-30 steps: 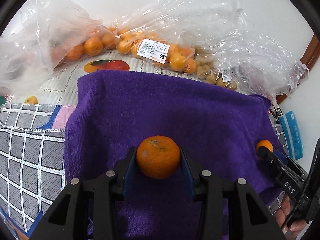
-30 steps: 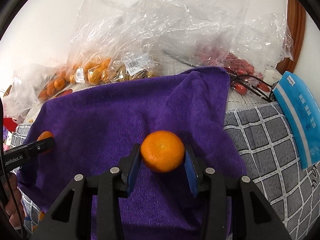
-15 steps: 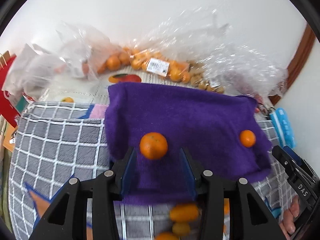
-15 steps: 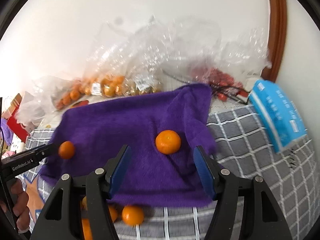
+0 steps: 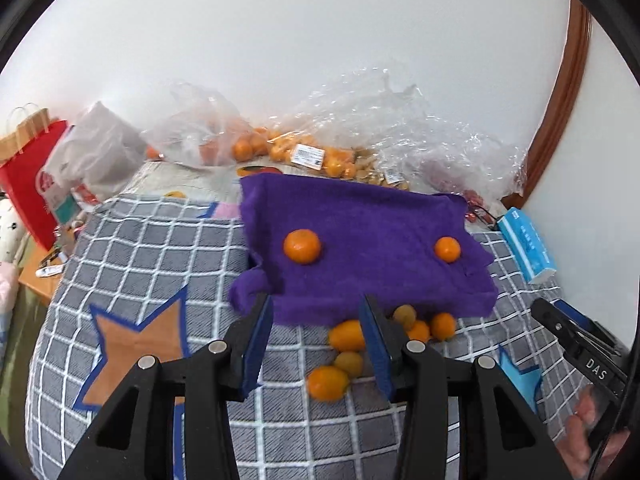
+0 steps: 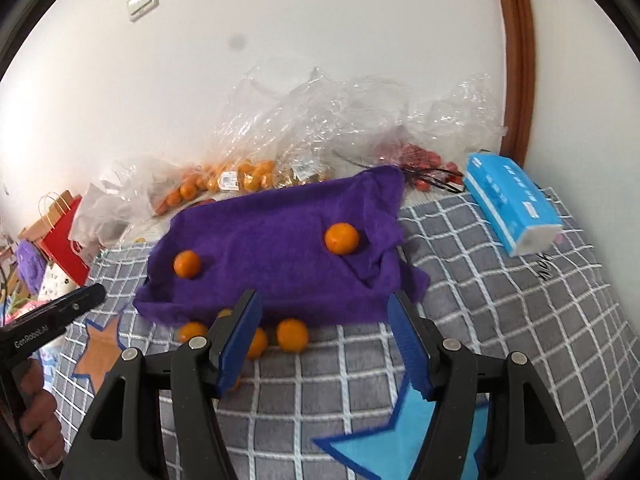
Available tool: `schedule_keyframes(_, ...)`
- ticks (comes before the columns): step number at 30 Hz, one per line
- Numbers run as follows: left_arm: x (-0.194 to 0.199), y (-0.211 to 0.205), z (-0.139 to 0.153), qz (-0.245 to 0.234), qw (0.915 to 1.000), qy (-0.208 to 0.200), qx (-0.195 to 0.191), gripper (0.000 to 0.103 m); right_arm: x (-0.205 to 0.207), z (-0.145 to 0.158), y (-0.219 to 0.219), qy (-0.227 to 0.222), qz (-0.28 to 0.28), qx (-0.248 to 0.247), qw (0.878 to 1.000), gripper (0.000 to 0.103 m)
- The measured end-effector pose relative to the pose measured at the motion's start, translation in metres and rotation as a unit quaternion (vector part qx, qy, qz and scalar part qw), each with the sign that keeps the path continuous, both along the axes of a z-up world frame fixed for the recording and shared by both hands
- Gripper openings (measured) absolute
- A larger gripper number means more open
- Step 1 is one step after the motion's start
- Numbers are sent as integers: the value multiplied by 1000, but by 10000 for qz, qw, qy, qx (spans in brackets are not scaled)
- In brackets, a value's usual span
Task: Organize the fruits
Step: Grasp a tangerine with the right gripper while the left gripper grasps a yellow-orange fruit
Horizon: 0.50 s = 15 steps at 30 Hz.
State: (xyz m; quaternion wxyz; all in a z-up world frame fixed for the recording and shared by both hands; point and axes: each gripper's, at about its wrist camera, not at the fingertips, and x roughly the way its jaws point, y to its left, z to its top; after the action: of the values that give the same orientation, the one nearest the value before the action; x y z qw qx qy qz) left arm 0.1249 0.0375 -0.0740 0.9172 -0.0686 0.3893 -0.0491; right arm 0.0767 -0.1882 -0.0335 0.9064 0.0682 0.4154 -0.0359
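The purple towel (image 5: 372,240) is the biggest thing in the left-wrist view, spread across the centre of the frame over the grey checked blanket (image 5: 152,264). Its near edge droops and its right side is rumpled, clearest in the right-wrist view.

Two mandarins already sit on it, well apart. The left mandarin (image 5: 302,246) lies at centre left of the towel and the right mandarin (image 5: 447,249) at centre right. Both are round, bright orange, slightly dimpled and look whole.

That seems to be only a start. A loose heap of fruit (image 5: 352,350) lies on the blanket just below the towel's near edge, in the lower centre of the frame. It mixes rounder orange pieces with smaller, yellower oval ones. Along the upper edge, against the wall, clear plastic bags (image 5: 304,152) hold many more oranges and some red fruit at the far right. Most of the sorting appears undone.

The left gripper (image 5: 316,344), at the bottom centre of its view, has its blue pads parted with nothing between them; the loose fruit shows through the gap. The right gripper (image 6: 326,340) has just been opening, and it too grasps nothing, its pads spread wide over the towel's near edge.
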Motion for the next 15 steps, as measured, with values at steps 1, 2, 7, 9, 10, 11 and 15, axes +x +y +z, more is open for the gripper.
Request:
schedule_keyframes(1, -4, 1, -2, 12, 10000, 13, -8, 43, -3, -1, 1, 29, 60, -18, 10000, 66)
schedule_keyframes(2, -8, 4, -5, 26, 10000, 48, -53, 43, -8, -3, 3, 12, 104, 2, 9999, 66)
schedule_keyframes(7, -22, 20, -23, 281, 9994, 118, -186, 43, -19, -17, 8, 68, 147, 161, 9997, 66)
schedule_keyframes(9, -27, 27, -31, 358, 9992, 89, -140, 43, -19, -24, 10, 142, 154, 254, 9995, 66)
schedule_keyframes(10, -27, 30, -35, 396, 9991, 112, -112, 43, -19, -29, 11, 200, 162, 292, 9992, 66)
schedule_keyframes(11, -27, 34, -40, 434, 9989, 164, -113, 43, -18, -34, 13, 268, 193, 313, 9990, 66)
schedule_keyframes(15, -23, 44, -61, 426, 9982, 377, -161, 43, -16, -55, 22, 359, 239, 303, 9986, 66)
